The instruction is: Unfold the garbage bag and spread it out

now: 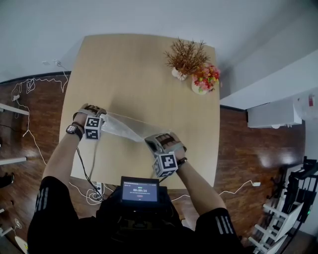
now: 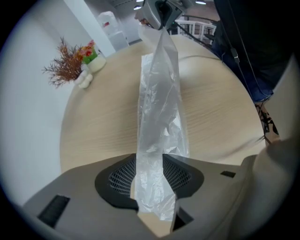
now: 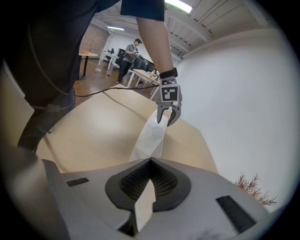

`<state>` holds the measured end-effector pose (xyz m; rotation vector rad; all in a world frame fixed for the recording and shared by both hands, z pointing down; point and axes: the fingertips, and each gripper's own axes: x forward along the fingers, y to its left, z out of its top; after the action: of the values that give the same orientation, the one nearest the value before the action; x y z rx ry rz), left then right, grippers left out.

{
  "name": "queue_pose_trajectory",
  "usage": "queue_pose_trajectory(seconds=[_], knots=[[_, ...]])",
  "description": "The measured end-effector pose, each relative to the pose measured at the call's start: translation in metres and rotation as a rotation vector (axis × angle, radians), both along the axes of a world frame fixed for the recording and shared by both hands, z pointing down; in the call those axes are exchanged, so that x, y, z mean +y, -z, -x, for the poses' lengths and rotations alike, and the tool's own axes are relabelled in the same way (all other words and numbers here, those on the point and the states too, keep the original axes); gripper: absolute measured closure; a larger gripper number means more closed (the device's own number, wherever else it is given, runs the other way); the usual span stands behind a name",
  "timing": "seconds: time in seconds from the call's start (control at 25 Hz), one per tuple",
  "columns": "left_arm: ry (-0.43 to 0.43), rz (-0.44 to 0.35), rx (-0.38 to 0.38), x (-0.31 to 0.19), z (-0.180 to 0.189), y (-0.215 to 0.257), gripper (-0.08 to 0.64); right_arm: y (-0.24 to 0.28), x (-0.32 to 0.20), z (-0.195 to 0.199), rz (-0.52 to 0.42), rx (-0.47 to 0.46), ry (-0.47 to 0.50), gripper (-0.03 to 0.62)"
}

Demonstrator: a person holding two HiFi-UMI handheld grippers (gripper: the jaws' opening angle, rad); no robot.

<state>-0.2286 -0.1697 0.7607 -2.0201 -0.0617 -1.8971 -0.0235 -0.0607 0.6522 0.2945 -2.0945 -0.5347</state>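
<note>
Both grippers over the table [image 1: 139, 74], bag [image 1: 124, 128] strung between them, clear of the top.

Left gripper [image 2: 149, 176]: jaws part-way apart, closed on one bunched end of the bag; crumpled film fills the gap between the pads and a short tail comes out on the camera side; the gripper points steeply down.

Right gripper [image 3: 149, 180]: jaws fully together, a thin folded edge of the bag pinched between the pads; the gripper is tilted down at a slant.

The bag is clear plastic, a long narrow strip, not yet spread. In the head view it runs from the left gripper [image 1: 103, 118], near the table's left edge, across to the right gripper [image 1: 152, 142], near the front edge. In the left gripper view I see it rising from the jaws to the right gripper [image 2: 161, 10] at the top.

A dried plant [image 1: 186, 57] and flowers [image 1: 206, 78] stand at the far right corner, well apart from the bag.
</note>
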Motion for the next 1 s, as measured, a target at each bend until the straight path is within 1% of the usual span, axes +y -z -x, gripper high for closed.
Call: queue_pose_trajectory(seconds=[0.12, 0.24, 0.44, 0.64, 0.72, 0.76, 0.8, 0.88, 1.0], knots=[[-0.024, 0.002, 0.010, -0.005, -0.009, 0.008, 0.379, -0.001, 0.001, 0.000, -0.001, 0.004, -0.003, 0.574], [-0.046, 0.028, -0.001, -0.009, -0.015, 0.014, 0.379, -0.002, 0.001, 0.000, -0.003, 0.002, -0.006, 0.574], [-0.058, 0.125, -0.070, -0.005, -0.009, 0.002, 0.379, 0.003, 0.001, 0.001, -0.010, 0.004, -0.006, 0.574], [-0.040, 0.191, -0.095, 0.002, -0.007, -0.011, 0.383, 0.003, 0.001, 0.000, -0.006, -0.007, -0.012, 0.574], [-0.028, 0.200, -0.081, 0.004, -0.005, -0.012, 0.459, 0.004, 0.001, 0.001, -0.006, -0.016, -0.019, 0.574], [-0.018, 0.203, -0.069, 0.006, -0.005, -0.011, 0.513, 0.004, 0.000, 0.001, -0.007, -0.019, -0.022, 0.574], [-0.010, 0.201, -0.057, 0.007, -0.004, -0.010, 0.551, 0.003, 0.000, 0.000, -0.007, -0.021, -0.025, 0.574], [-0.003, 0.175, -0.036, 0.008, -0.002, -0.007, 0.560, 0.002, 0.001, -0.001, -0.005, -0.024, -0.032, 0.574], [0.006, 0.090, 0.003, 0.005, 0.002, 0.002, 0.560, 0.002, 0.001, -0.005, -0.002, -0.021, -0.045, 0.574]])
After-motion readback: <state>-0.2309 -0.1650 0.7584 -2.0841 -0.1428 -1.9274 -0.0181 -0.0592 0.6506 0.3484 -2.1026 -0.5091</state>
